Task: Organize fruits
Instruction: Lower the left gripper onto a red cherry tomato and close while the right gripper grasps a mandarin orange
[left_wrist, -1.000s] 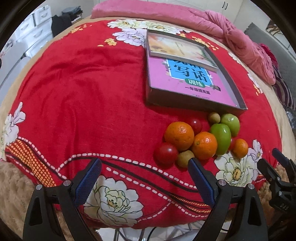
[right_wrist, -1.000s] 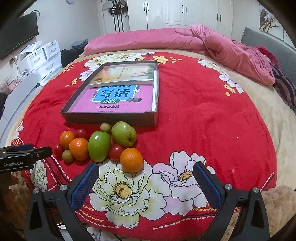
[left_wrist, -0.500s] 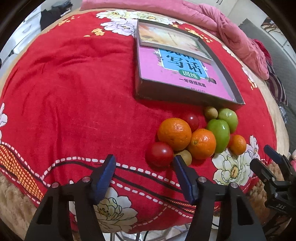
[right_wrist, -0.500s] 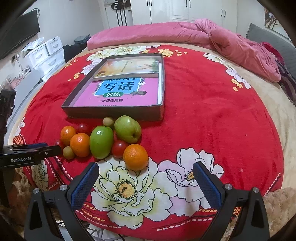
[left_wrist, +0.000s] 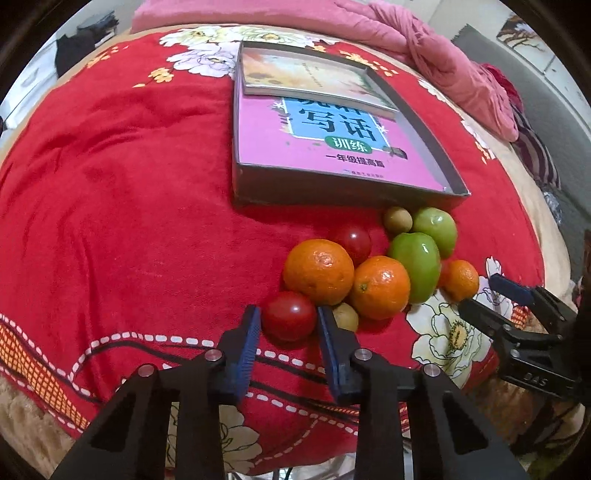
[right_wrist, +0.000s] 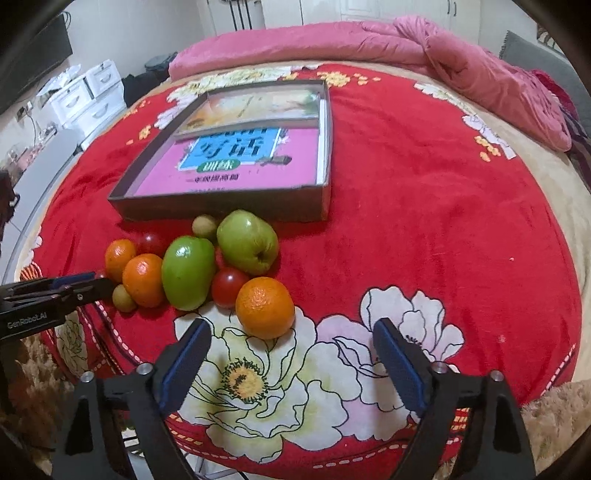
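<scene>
A: Left gripper (left_wrist: 288, 325), what's it doing?

B: Jaws are closing around the near red tomato (left_wrist: 289, 319) at the front of the fruit pile. Blue pads are sitting right at both its sides, looks like they're touching it. Tomato is still resting on the red floral blanket (left_wrist: 129, 229).

A: Right gripper (right_wrist: 291, 350)?

B: Jaws are closing too but standing wide apart, nothing between them. It's hovering over the white flower print, with the nearest orange (right_wrist: 264, 307) just ahead of the left pad.

A: Rest of the fruit?

B: All lying in one cluster just in front of the tray (left_wrist: 332, 188). Big orange (left_wrist: 318, 271) is touching the gripped tomato, second orange (left_wrist: 380, 287) beside it, small brownish-green fruit (left_wrist: 346, 316) tucked against the right pad. Two green apples (left_wrist: 417, 266) (left_wrist: 436, 229) further back, another tomato (left_wrist: 353, 238) and a small greenish fruit (left_wrist: 396, 219) near the tray wall.

A: Tray contents?

B: Pink book (left_wrist: 325, 147) lying flat, second book (left_wrist: 314, 79) overlapping its far end. No fruit in it.
</scene>
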